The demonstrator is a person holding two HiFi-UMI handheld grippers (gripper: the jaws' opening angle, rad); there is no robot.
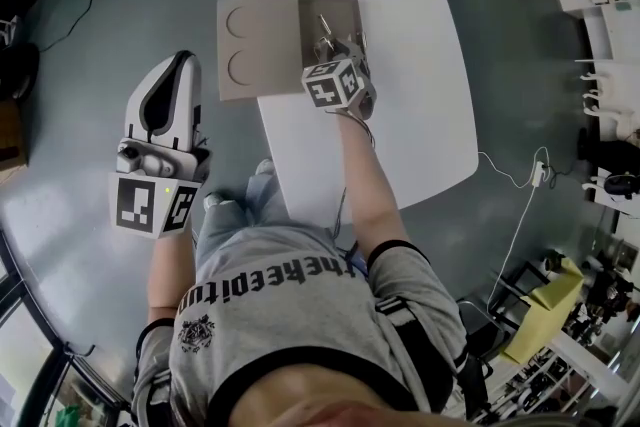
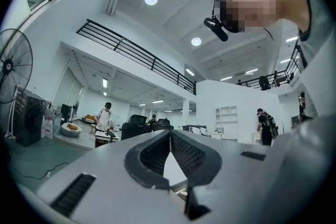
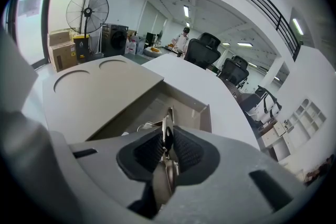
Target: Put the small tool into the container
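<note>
a: where do things stand?
b: on the white table [image 1: 420,65] the container [image 1: 262,45] sits half covered by its lid, with the other half open. the right gripper [image 3: 167,136] tilts down over the open half. its jaws are narrow, closed on the small tool [image 3: 169,119], which pokes out past the tips. the left gripper [image 2: 170,136] is off to the side, jaws together on nothing.
a: and to finish well?
b: i'd lower the tool close to the tray floor, clear of the lid's edge, then part the jaws.
</note>
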